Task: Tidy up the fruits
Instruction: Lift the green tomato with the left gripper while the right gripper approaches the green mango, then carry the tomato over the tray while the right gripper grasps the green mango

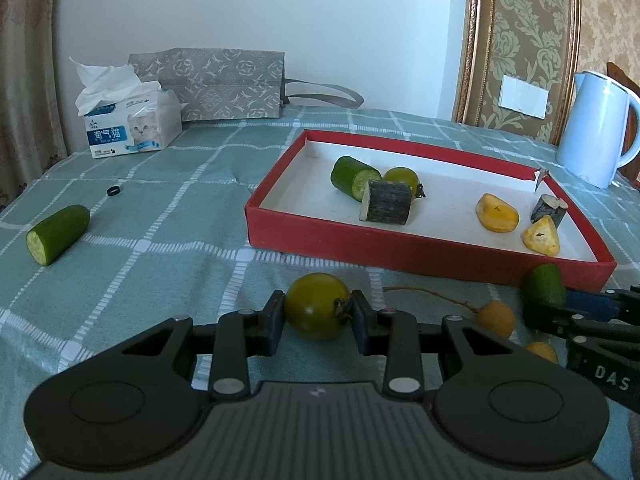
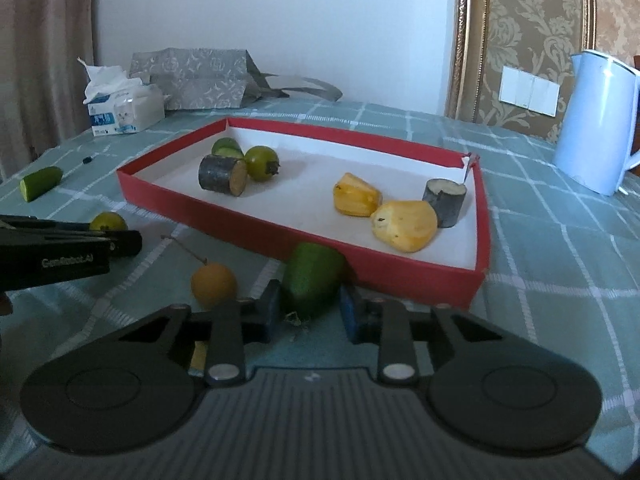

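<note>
Left gripper [image 1: 318,314] jaws pinch the green tomato [image 1: 316,306]; right gripper [image 2: 308,308] jaws straddle the cucumber tip [image 2: 312,276].

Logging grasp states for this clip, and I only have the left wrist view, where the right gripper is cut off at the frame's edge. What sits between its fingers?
Observer: In the right wrist view, the right gripper straddles a green cucumber end piece lying on the tablecloth. I cannot tell whether both pads press it.
Operator: Does that piece touch the red box?
Observer: Its broad far end reaches the near wall of the red box. It looks like contact, but I cannot confirm that.
Operator: Which way does it point?
Observer: Its narrower tip, with a dried stub, points back toward the gripper's body.
</note>
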Demonstrator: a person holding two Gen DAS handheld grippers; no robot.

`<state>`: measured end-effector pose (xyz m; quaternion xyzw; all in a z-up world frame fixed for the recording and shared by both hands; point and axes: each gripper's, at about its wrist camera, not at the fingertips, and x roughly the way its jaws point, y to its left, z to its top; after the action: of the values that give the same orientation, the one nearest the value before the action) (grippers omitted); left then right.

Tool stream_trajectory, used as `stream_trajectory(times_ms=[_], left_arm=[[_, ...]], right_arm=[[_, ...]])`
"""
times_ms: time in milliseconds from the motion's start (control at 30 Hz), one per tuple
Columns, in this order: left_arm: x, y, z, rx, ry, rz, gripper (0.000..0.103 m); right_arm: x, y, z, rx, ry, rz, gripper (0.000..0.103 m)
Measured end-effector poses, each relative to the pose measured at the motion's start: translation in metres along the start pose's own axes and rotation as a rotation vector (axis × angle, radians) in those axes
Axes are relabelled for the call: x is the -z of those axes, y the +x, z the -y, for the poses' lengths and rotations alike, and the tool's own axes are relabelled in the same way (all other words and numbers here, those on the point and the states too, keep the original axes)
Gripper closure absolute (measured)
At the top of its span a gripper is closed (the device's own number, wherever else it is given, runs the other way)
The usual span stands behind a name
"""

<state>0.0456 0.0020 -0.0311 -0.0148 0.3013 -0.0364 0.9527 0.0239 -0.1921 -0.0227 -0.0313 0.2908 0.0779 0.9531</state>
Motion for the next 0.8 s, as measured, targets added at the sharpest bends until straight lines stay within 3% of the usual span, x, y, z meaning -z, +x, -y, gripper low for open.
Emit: stream_trajectory(times_ms=[800], left_arm=[[-0.003, -0.009, -0.002, -0.008, -0.026, 0.027, 0.069]], right_arm=[[0.012, -0.04, 0.017, -0.015, 0.047, 0.132, 0.076]])
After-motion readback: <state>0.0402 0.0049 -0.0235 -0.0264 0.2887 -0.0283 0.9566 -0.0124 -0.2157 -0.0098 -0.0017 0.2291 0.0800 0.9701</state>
